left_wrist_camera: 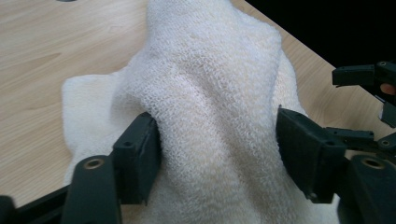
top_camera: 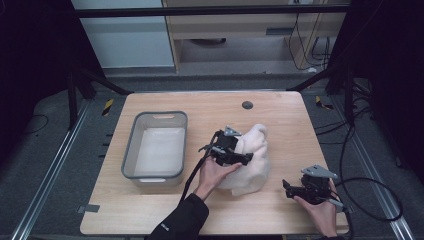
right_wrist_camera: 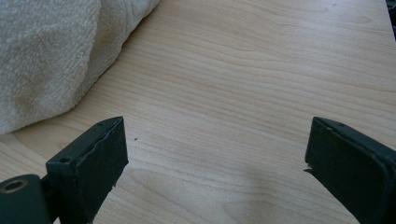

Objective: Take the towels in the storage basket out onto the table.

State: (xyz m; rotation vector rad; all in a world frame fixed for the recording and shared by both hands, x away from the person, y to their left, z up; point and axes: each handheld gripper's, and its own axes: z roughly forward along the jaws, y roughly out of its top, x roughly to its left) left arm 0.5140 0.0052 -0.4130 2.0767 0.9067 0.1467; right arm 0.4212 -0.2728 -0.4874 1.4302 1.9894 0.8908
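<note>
A crumpled cream-white towel (top_camera: 256, 165) lies heaped on the wooden table (top_camera: 285, 120), right of centre. My left gripper (top_camera: 241, 148) reaches into it from the left. In the left gripper view a raised ridge of the towel (left_wrist_camera: 210, 93) stands between the wide-apart jaws of the left gripper (left_wrist_camera: 217, 154); the cloth brushes the left pad and is not pinched. My right gripper (top_camera: 287, 189) rests low near the front right corner, to the right of the towel. In its own view the right gripper (right_wrist_camera: 215, 158) is open over bare wood, with the towel (right_wrist_camera: 42, 56) at the upper left.
A grey plastic bin (top_camera: 131, 145) with a pale bottom stands on the left half of the table. A small black round cap (top_camera: 247, 104) sits near the far edge. Black cables trail off the table's right side. The right gripper's jaws (left_wrist_camera: 369, 77) show at the right edge of the left gripper view.
</note>
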